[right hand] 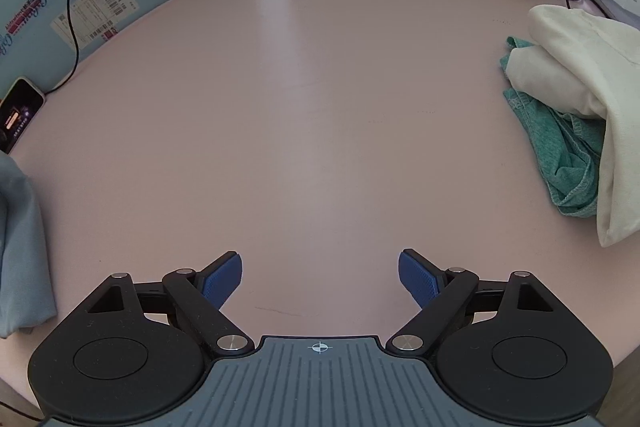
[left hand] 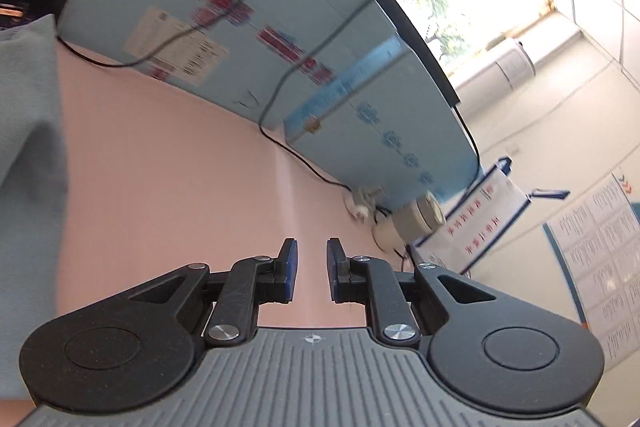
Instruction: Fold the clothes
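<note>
Pink tabletop filled pretty much the whole scene, with a light blue printed board standing along its far edge and black cables trailing down it. The middle of the table was totally bare, no garment spread out for folding.

Clothes-wise: a grey-blue garment sat at the left edge of the table, just this side of a phone. It looked fairly neat, so my guess is that one was already folded and set aside, but only a slice of it showed, so I can't swear to it. On the right sat a rumpled pile, a white garment draped over a teal one, both clearly unfolded. So at least two pieces were left to do.

The left gripper was tilted, pointing across the table toward the board, fingers pulled in narrow with just a slim gap and nothing between them. The right gripper hung over the empty middle of the table, aimed steeply down, fingers spread wide, also holding nothing.

Best guess at the next move was grabbing something off that right pile.
</note>
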Demonstrator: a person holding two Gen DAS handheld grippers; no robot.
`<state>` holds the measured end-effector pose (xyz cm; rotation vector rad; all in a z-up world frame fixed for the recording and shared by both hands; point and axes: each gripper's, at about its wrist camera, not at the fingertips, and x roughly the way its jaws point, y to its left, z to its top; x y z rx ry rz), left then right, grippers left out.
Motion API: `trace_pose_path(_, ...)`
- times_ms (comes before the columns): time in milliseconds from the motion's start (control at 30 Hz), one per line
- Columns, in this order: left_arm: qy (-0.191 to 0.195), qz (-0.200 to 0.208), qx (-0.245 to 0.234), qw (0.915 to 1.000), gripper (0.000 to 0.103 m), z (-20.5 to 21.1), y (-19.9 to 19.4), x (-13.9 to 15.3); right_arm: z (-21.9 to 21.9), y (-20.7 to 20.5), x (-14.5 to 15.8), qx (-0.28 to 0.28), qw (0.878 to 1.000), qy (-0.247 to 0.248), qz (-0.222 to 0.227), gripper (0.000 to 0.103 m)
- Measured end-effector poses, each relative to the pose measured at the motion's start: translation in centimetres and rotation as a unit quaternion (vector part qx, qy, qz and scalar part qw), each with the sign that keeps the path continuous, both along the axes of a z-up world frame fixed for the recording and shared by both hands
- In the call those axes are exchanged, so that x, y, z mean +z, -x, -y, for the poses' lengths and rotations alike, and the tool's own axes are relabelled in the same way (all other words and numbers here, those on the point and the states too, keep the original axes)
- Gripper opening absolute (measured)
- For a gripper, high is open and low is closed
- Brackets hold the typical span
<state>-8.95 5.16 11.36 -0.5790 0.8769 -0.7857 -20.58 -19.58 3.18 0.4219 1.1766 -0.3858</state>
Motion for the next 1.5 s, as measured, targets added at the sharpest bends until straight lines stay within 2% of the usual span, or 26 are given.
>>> trace_pose_path(33,-0.005,-0.002,-0.014,0.9999,0.021,0.8,0.0,-0.1,0.2,0.2,0.3,-0.003,1.0,0.001,0.002,0.088)
trace_pose_path(100,-0.024,-0.001,-0.017,0.9996,0.05,1.4,0.2,-0.3,0.7,0.7,0.8,-0.014,1.0,0.001,0.008,0.088)
trace_pose_path(167,-0.039,-0.009,-0.006,0.9992,0.065,1.2,0.2,-0.7,1.3,1.1,1.1,-0.023,1.0,-0.005,0.014,0.088)
trace_pose_path(233,-0.051,-0.014,0.011,0.9985,0.07,0.5,0.2,-1.0,1.6,1.5,1.2,-0.029,0.999,-0.012,0.018,0.088)
trace_pose_path(300,-0.065,-0.023,0.028,0.9972,0.08,-0.7,0.2,-1.5,1.5,0.9,1.2,-0.024,0.999,-0.022,0.024,0.088)
trace_pose_path(500,-0.096,-0.035,0.087,0.9909,0.083,-5.2,1.4,-2.3,-0.7,-1.3,1.5,0.029,0.999,-0.028,0.024,0.089)
trace_pose_path(633,-0.113,-0.041,0.13,0.9842,0.084,-8.4,2.4,-2.6,-3.1,-2.4,0.8,0.069,0.997,-0.03,0.017,0.089)
trace_pose_path(667,-0.119,-0.04,0.142,0.9819,0.087,-9.4,2.7,-2.6,-3.7,-2.7,0.8,0.08,0.996,-0.03,0.018,0.089)
trace_pose_path(733,-0.13,-0.038,0.161,0.9776,0.092,-10.8,2.9,-2.5,-4.9,-3.3,0.7,0.101,0.994,-0.031,0.019,0.089)
trace_pose_path(1000,-0.144,-0.048,0.218,0.964,0.092,-15.2,3.7,-2.9,-9.5,-6.1,1.2,0.188,0.981,-0.038,0.039,0.089)
trace_pose_path(1167,-0.153,-0.051,0.238,0.9577,0.092,-17.0,4.1,-3.3,-11.9,-7.6,1.8,0.23,0.971,-0.033,0.049,0.092)
trace_pose_path(1267,-0.16,-0.057,0.24,0.9559,0.092,-17.6,4.1,-3.8,-12.8,-8.0,2.3,0.234,0.97,-0.036,0.063,0.092)
trace_pose_path(1500,-0.18,-0.074,0.229,0.9537,0.092,-18.2,4.2,-5.2,-14.8,-10.4,3.5,0.242,0.959,-0.094,0.111,0.094)
